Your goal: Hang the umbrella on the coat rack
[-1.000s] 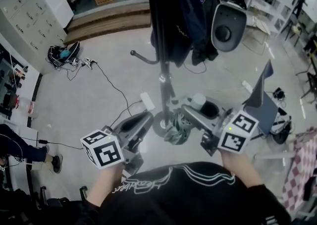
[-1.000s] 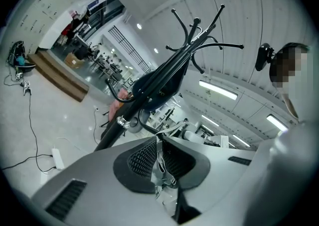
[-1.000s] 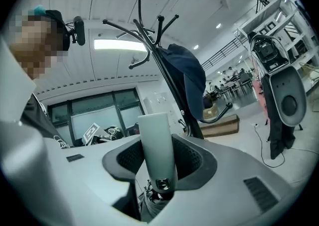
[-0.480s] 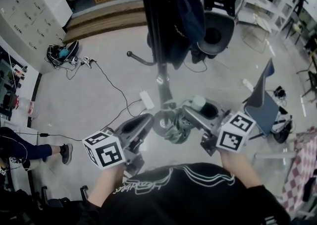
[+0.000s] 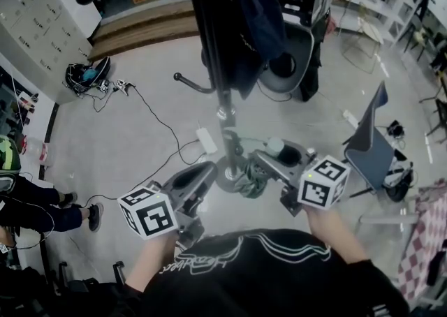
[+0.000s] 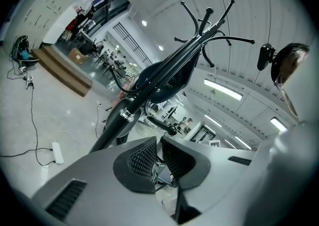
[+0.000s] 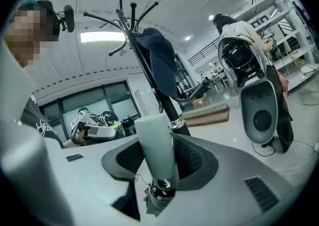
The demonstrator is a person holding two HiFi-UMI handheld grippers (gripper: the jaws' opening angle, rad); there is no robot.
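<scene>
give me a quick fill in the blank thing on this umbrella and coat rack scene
1. The right gripper is shut on the umbrella's pale ___.
2. The garment hanging on the coat rack is dark ___.
3. The white power strip lies on the ___.
Missing words: handle, blue, floor.

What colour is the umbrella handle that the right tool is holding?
Pale mint green. The umbrella handle shows best in the right gripper view.
</scene>
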